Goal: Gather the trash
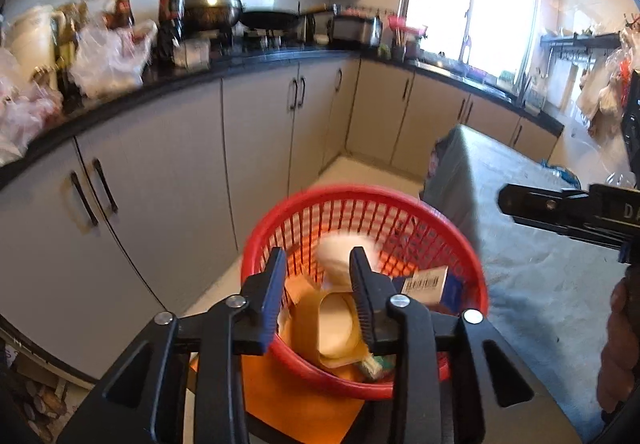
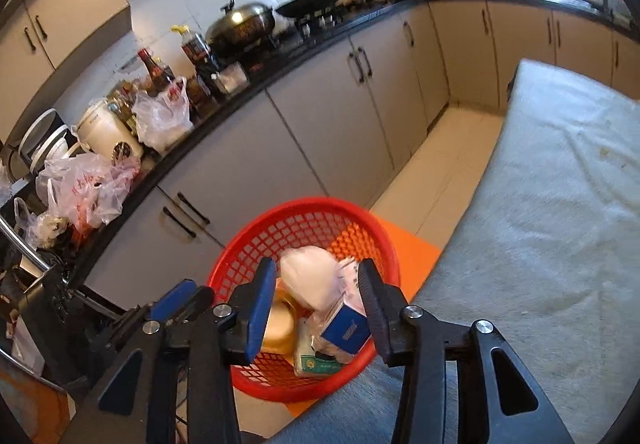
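Hovering over the red basket (image 1: 472,264), my left gripper (image 1: 318,286) and right gripper (image 2: 316,294) are both spread, pinching nothing. A blurred white wad (image 2: 310,278), seemingly mid-drop, could bounce off the piled trash onto the floor.

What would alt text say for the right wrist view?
A red plastic basket on the floor holds crumpled white paper, a blue box and a yellow tub, framed by the open right gripper. Kitchen cabinets stand behind.
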